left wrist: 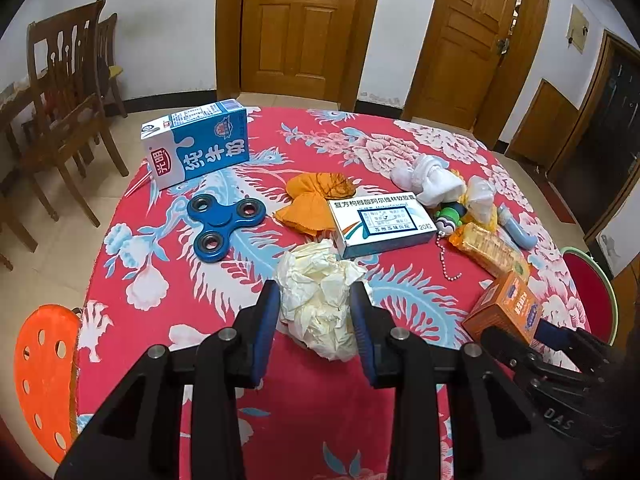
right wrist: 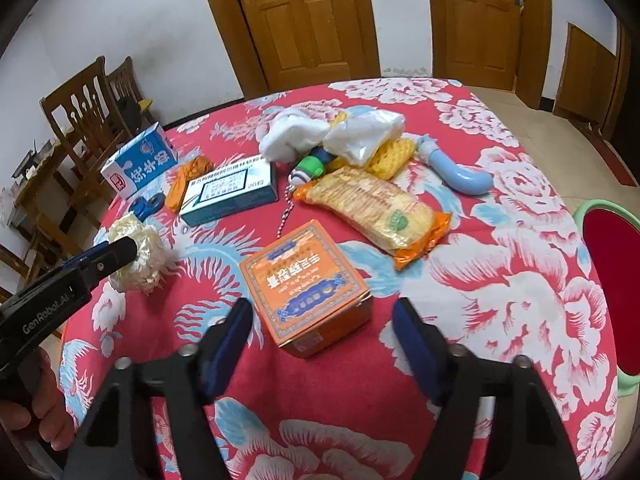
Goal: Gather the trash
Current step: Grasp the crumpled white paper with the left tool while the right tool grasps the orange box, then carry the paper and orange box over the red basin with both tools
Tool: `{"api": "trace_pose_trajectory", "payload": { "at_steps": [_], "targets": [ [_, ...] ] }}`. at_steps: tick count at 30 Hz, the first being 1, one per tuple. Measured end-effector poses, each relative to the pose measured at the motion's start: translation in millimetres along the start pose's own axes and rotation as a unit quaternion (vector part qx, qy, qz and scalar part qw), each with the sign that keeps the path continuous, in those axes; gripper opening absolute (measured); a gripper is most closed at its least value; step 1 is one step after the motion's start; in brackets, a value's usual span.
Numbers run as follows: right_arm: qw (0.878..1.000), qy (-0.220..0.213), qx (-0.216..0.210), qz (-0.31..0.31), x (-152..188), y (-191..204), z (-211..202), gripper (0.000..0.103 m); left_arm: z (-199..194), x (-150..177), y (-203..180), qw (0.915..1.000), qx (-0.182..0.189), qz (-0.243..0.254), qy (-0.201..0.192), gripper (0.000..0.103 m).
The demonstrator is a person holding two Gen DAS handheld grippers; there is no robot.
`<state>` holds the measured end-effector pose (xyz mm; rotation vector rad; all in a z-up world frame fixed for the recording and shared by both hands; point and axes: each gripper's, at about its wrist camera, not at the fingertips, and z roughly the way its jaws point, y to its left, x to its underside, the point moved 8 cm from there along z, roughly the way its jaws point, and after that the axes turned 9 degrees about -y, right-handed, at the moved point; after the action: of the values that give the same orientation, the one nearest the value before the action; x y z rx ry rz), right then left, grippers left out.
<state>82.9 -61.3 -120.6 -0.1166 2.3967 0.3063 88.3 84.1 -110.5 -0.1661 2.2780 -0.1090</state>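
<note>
One round table (left wrist: 304, 420) under a red floral cloth, bearing all items. One blue-and-white milk carton (left wrist: 198, 142), lying at the far left edge. One orange box (right wrist: 306, 286), near the front right, between the right gripper (right wrist: 322, 334) fingers; jaws partly open, pads clear of both sides, nothing gripped. One white-and-blue medicine box (left wrist: 382, 224), centre. One orange biscuit packet (right wrist: 378, 214), beyond the orange box. One crumpled paper ball (left wrist: 320, 296), front left, clamped between the left gripper (left wrist: 316, 320) pads; jaws narrowed onto it. One blue fidget spinner (left wrist: 224, 220), between carton and paper ball. One orange cloth (left wrist: 316, 202), touching the medicine box.
</note>
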Motion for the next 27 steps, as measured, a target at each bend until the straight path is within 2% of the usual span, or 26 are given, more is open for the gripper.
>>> {"api": "trace_pose_trajectory", "payload": {
  "at_steps": [1, 4, 14, 27],
  "targets": [
    [1.0, 0.002, -0.001, -0.002, 1, 1, 1, 0.06, 0, 0, 0, 1.0, 0.0, 0.0, 0.0, 0.036],
    [1.0, 0.0, -0.001, -0.007, 1, 3, 1, 0.059, 1, 0, -1, 1.0, 0.001, 0.001, 0.001, 0.036],
    [1.0, -0.01, -0.002, -0.004, 0, 2, -4, 0.058, 0, 1, -7, 1.0, 0.005, 0.006, 0.002, 0.036],
    [0.998, -0.052, 0.015, 0.018, -14, -27, -44, 0.058, -6, -7, -42, 0.9989, 0.036, 0.031, -0.004, 0.036]
  ]
}}
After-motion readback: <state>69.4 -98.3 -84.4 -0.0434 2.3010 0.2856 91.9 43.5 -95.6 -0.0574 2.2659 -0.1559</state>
